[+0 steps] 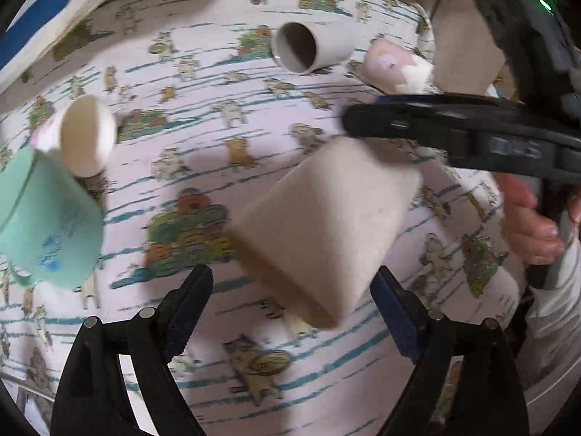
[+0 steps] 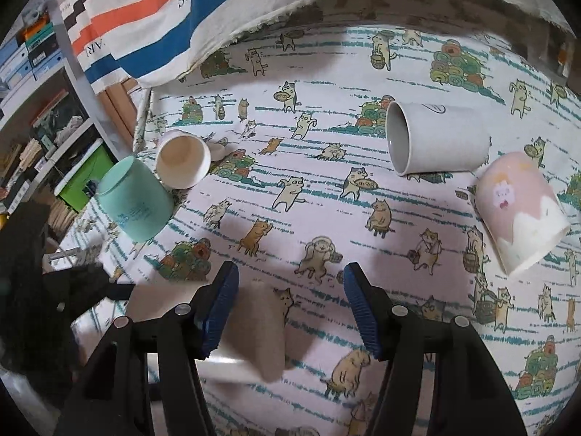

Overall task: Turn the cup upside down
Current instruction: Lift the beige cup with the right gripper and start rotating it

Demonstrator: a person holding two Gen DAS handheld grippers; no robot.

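Beige cup (image 1: 319, 225) blurred, tilted, mid-worktop; looks rigid, smooth, slippery: grip sidewall. Left tool (image 1: 290, 312) jaws apart; right tool (image 2: 290, 312) apart, empty.

Two fisheye views, each looking forward and down along a gripper's two fingers onto a cat-print tablecloth (image 2: 319, 189). The left wrist view sits close above a blurred beige cup (image 1: 323, 232), with the other gripper (image 1: 454, 134) crossing its upper right. The right wrist view sits a little higher and takes in more cloth, with shelves (image 2: 40, 83) at its left edge. Both views share the green cup (image 1: 47, 218) (image 2: 134, 200), grey mug (image 1: 308, 47) (image 2: 435, 138), pink cup (image 1: 395, 65) (image 2: 519, 214) and beige cup (image 2: 258, 330).
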